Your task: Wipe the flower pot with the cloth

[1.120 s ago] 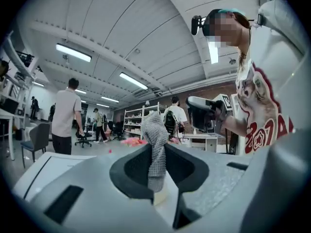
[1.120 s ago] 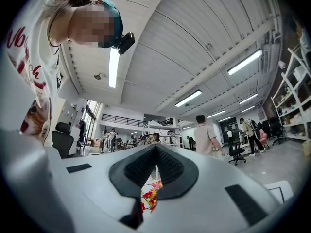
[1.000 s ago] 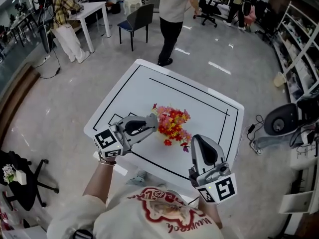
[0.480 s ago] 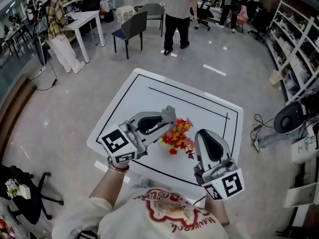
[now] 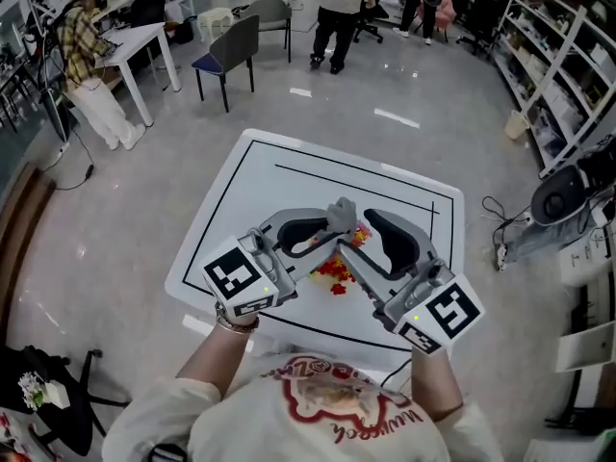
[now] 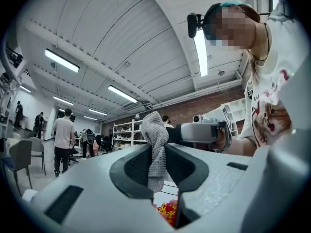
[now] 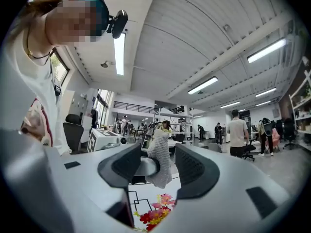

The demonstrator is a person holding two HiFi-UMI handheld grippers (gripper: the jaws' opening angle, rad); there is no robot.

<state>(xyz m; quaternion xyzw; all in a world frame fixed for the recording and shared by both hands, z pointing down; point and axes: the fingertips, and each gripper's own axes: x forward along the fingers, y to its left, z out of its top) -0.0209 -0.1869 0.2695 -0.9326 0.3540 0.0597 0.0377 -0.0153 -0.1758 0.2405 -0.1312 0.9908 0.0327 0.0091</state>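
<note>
two grippers meeting at a grey cloth above the flower pot

we are holding the left gripper [image 6: 154, 155] up over the white surface [image 5: 241, 200], its jaws clamping a grey knitted cloth [image 6: 154, 130] that is poking up past the tips and hanging down below them. the right gripper [image 7: 158, 165] is facing it almost tip to tip; its jaws have just been opening and are standing wide apart on either side of the cloth's hanging end, the pads not pressing on it. the flower pot [image 5: 335, 269] is sitting on the surface right beneath the two grippers, with only its red, yellow and pink flowers showing and the pot itself hidden. the cloth is hanging above the flowers, apart from them.
</note>
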